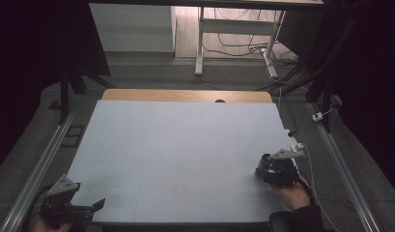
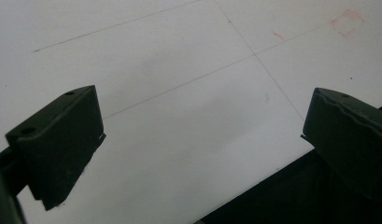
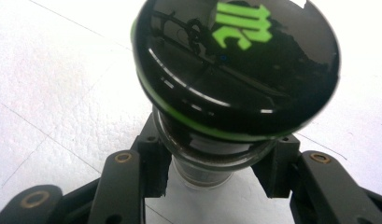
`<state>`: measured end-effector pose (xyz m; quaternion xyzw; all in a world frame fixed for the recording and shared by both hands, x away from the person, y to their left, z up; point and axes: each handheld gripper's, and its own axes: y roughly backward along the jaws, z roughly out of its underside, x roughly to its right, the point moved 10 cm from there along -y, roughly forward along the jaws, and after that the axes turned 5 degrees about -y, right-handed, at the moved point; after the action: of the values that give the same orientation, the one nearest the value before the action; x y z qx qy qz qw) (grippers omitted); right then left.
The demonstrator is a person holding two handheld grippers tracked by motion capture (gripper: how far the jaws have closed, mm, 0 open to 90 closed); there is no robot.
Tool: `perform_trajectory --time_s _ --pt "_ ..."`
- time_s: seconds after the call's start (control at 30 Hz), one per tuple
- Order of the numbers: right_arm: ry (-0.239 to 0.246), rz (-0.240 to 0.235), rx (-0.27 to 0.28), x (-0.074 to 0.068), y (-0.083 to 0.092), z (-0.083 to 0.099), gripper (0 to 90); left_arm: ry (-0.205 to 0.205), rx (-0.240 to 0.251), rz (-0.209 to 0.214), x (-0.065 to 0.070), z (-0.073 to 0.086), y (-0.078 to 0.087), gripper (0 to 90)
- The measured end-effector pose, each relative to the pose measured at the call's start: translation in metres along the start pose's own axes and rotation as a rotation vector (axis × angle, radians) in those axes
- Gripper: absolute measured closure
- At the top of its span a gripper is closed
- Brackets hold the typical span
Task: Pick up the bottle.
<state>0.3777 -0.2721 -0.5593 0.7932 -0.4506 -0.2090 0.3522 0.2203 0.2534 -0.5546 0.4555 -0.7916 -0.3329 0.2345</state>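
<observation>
Black-lidded jar (image 3: 235, 65) between right claw (image 3: 216, 163) jaws

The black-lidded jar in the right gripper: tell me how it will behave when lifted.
The jar looks clear-walled and rigid, so probably stiff and perhaps breakable. Its glossy black lid is much wider than the body, so it may be top-heavy. The right gripper clamps the smooth round body below the lid, which could slip or twist.

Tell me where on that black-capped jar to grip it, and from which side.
Grip the jar on its narrower clear body below the wide black cap, coming in level from the side. The overhanging cap should stop upward slipping. The right gripper already clamps there.
</observation>
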Motion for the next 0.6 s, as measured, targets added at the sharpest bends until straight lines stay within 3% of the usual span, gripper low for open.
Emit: perform_trajectory --time_s 0.3,0.6 --pt "-0.002 0.001 -0.005 0.0 0.0 -0.001 52.9 0.001 0.0 0.0 0.0 0.0 0.0 0.0" --pt "0.007 -0.022 0.027 -0.009 0.009 -0.011 53.1 0.0 0.0 0.001 0.0 0.0 0.0 0.0"
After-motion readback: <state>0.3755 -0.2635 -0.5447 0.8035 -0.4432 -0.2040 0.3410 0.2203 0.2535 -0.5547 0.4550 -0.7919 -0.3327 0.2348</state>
